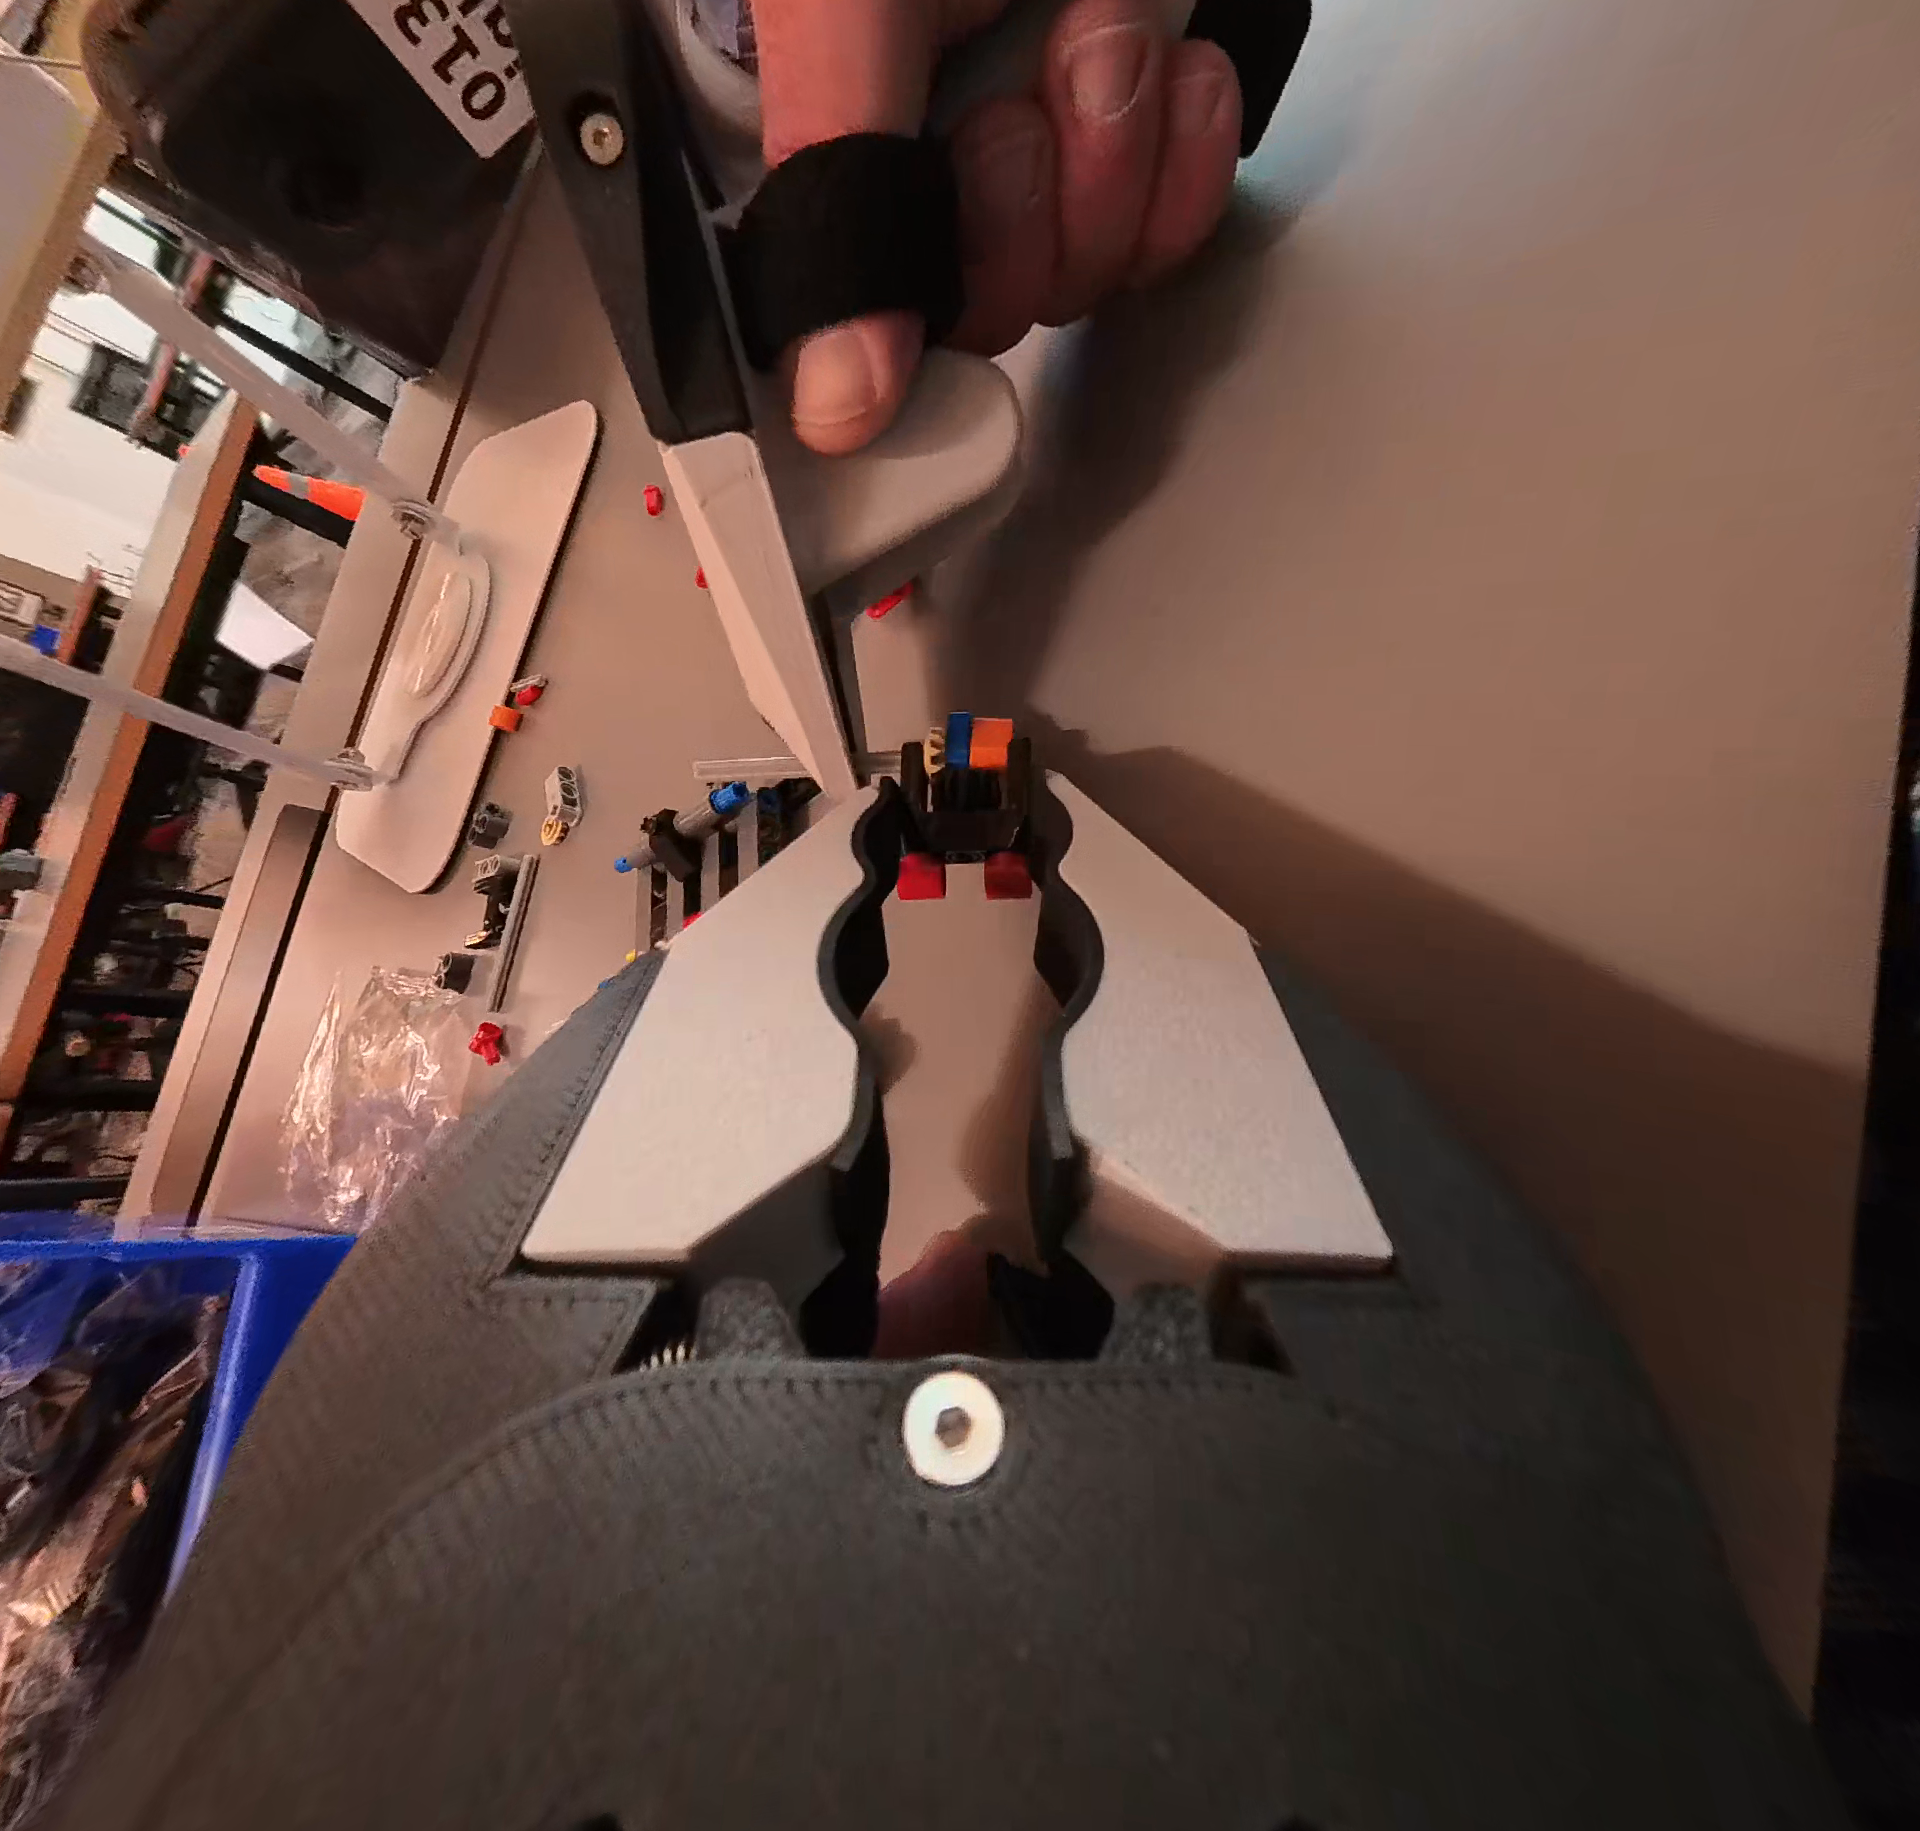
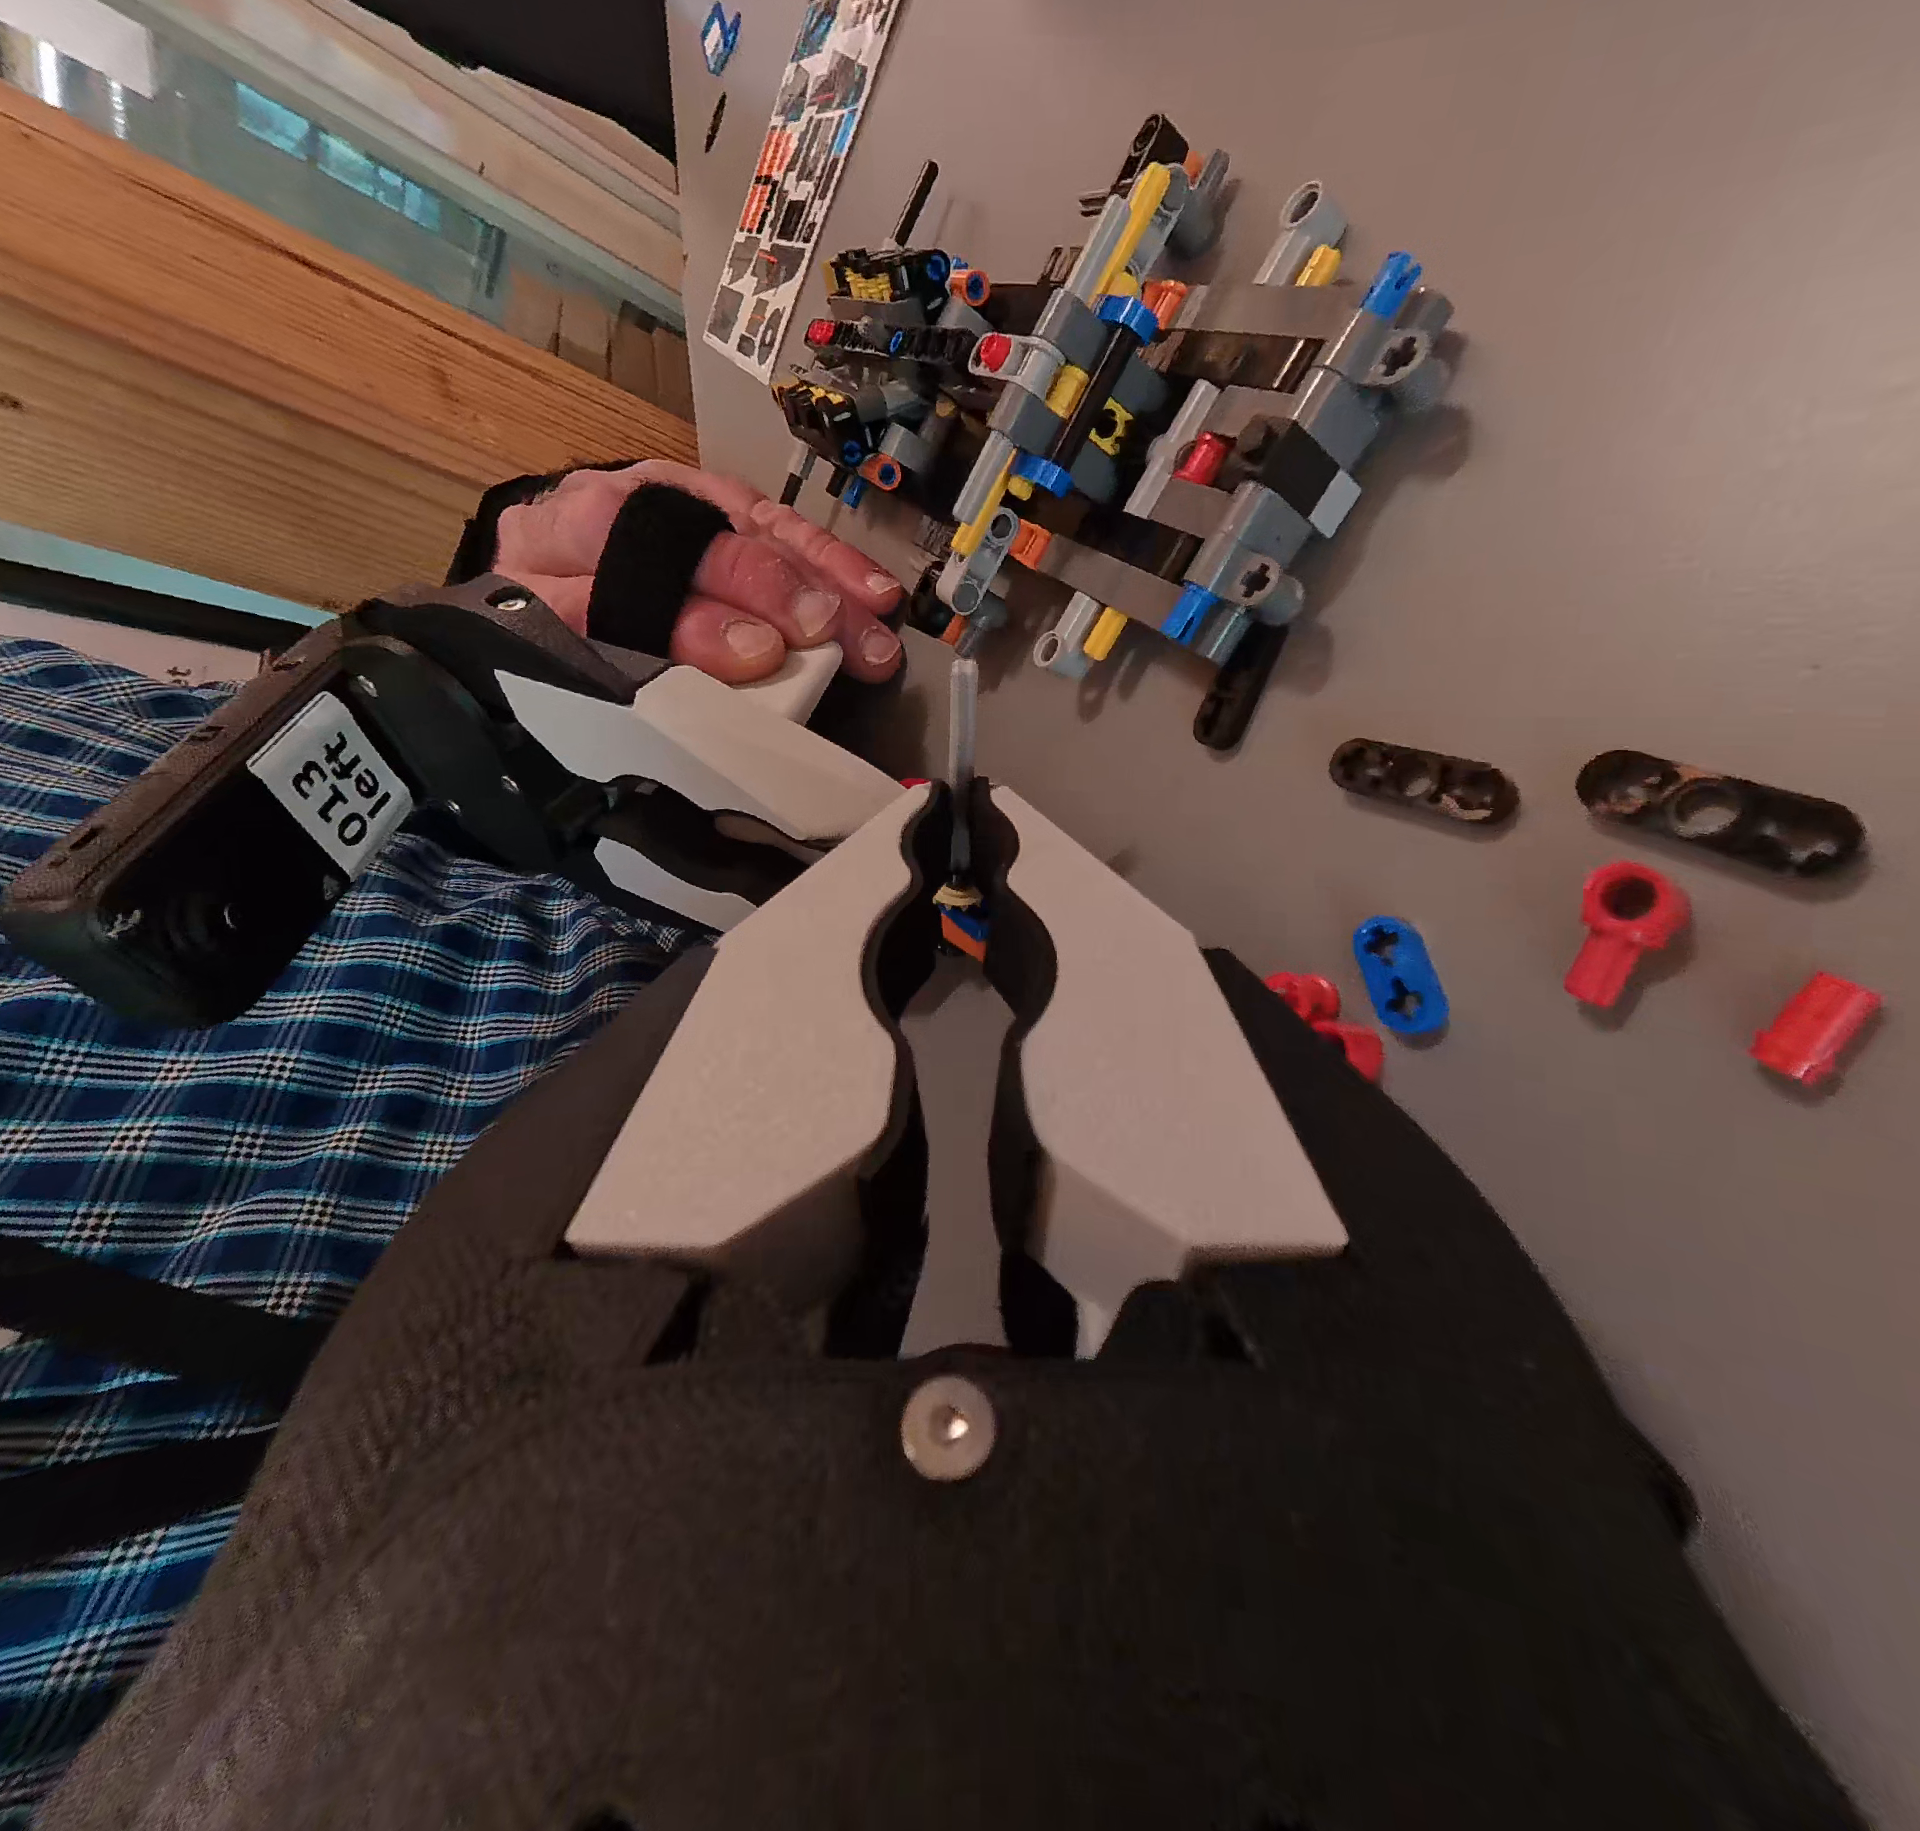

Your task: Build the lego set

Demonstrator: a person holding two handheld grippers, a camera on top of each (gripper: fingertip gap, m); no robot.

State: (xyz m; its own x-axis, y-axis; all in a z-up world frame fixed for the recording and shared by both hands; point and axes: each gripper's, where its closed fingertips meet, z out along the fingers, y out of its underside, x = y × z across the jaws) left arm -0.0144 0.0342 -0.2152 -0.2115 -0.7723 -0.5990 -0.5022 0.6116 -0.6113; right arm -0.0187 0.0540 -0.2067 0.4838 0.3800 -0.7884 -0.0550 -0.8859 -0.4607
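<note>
My left gripper (image 1: 966,805) is shut on a small black lego sub-assembly (image 1: 961,825) with two red pins at its near end and yellow, blue and orange pieces at its far end. My right gripper (image 2: 961,805) is shut on a thin grey axle (image 2: 961,721) that sticks out past its tips. The yellow, blue and orange pieces (image 2: 961,924) sit between its fingers. The two grippers meet at right angles at this sub-assembly. The right gripper also shows in the left wrist view (image 1: 821,701), the left gripper in the right wrist view (image 2: 748,753). A large grey, black and yellow lego build (image 2: 1143,410) lies on the table beyond.
Loose parts lie on the grey table (image 2: 1558,171): two black beams (image 2: 1423,784) (image 2: 1720,825), red pins (image 2: 1626,924) (image 2: 1813,1028), a blue link (image 2: 1401,973). A sticker sheet (image 2: 810,150) lies beyond the build. A blue bin (image 1: 125,1386) and clear bags (image 1: 364,1085) sit by the table's edge. Less than 4 cm separates the two grippers' tips. From either gripper's tips it is about 8 cm to the blue link (image 2: 1401,973).
</note>
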